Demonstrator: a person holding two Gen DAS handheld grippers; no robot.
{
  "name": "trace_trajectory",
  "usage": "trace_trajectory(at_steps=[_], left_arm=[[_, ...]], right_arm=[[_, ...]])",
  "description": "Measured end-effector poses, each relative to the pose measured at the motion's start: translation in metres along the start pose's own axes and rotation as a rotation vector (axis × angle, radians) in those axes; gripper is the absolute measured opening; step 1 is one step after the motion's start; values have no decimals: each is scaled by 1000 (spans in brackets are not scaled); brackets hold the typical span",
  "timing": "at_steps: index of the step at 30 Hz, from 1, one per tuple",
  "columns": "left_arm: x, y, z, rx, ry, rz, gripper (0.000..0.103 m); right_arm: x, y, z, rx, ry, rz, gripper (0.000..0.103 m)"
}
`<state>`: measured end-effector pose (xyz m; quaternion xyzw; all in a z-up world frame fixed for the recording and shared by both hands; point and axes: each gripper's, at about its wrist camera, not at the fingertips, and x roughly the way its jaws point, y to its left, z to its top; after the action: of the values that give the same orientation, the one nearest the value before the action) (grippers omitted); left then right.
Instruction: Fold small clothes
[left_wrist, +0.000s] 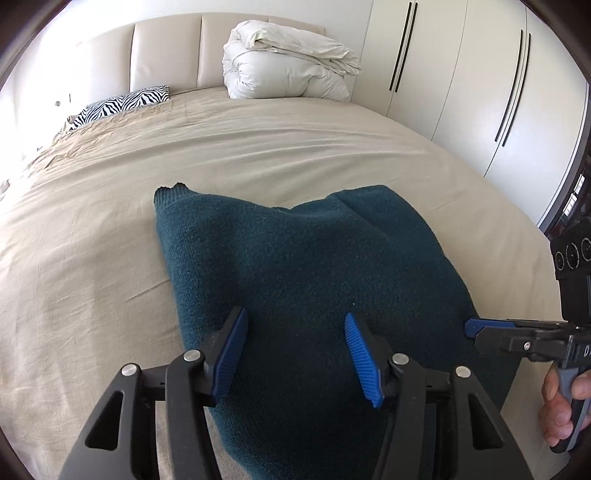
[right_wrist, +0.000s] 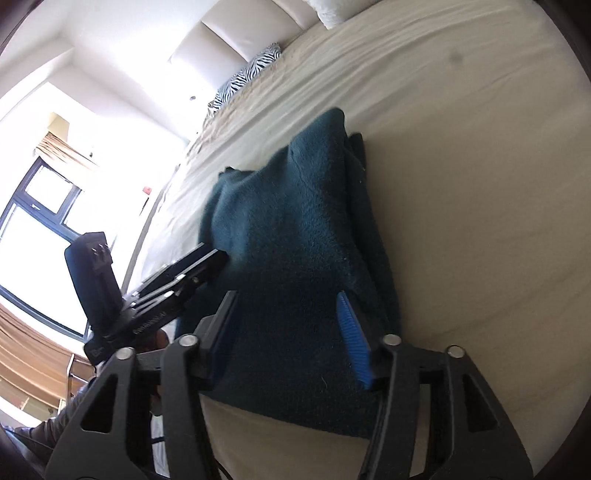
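A dark teal knitted garment lies folded over on the beige bed sheet; it also shows in the right wrist view. My left gripper is open, its blue-padded fingers spread just above the garment's near part. My right gripper is open too, with its fingers either side of the near edge of the garment. In the left wrist view the right gripper's fingers lie at the garment's right edge. In the right wrist view the left gripper's fingers touch the garment's left side.
A rolled white duvet and a zebra-print pillow lie at the headboard. White wardrobe doors stand to the right of the bed. A window is on the left in the right wrist view.
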<state>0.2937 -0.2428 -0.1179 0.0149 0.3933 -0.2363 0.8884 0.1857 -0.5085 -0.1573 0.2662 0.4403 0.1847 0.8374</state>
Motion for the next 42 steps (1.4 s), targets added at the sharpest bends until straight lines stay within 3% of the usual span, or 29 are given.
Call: trace_trajectory(at_steps=[2,4,7,8,10,15,19,24,27,29,37,42], left_arm=[[-10,5,2,-38,-15,-30,57],[-27,14,0,-93,-70,-44,58],[-47,33,-8,-184,-146,-14,78],[-47,42,-11,-225,-136,-30,83],[-33,58,-14,-305,-47,-67,83],[-10,75,-24,-459,84,-232,83],[3,68,-25,-466,172,-308,83],[12,62,-18,-452,214,-300,83],[17,61,-15,-442,234,-253,71],[17,56,-13,-419,246,-218,66],[10,33,-4,-297,240,-100,49],[-10,17,1,-213,220,-26,42]], right_arm=[[-1,6,-6,-57,-27,-14,54],[-10,7,-5,-32,-26,1,54],[-37,-1,4,-10,-106,20,61],[-46,-4,9,1,-129,0,67],[-50,-14,22,41,-128,-25,69],[-11,-37,44,129,52,-9,69],[16,-53,52,198,110,19,69],[31,-59,67,215,160,41,68],[42,-53,77,190,207,7,60],[51,-47,82,164,234,-46,40],[62,1,78,-58,223,-264,23],[56,51,65,-255,171,-455,20]])
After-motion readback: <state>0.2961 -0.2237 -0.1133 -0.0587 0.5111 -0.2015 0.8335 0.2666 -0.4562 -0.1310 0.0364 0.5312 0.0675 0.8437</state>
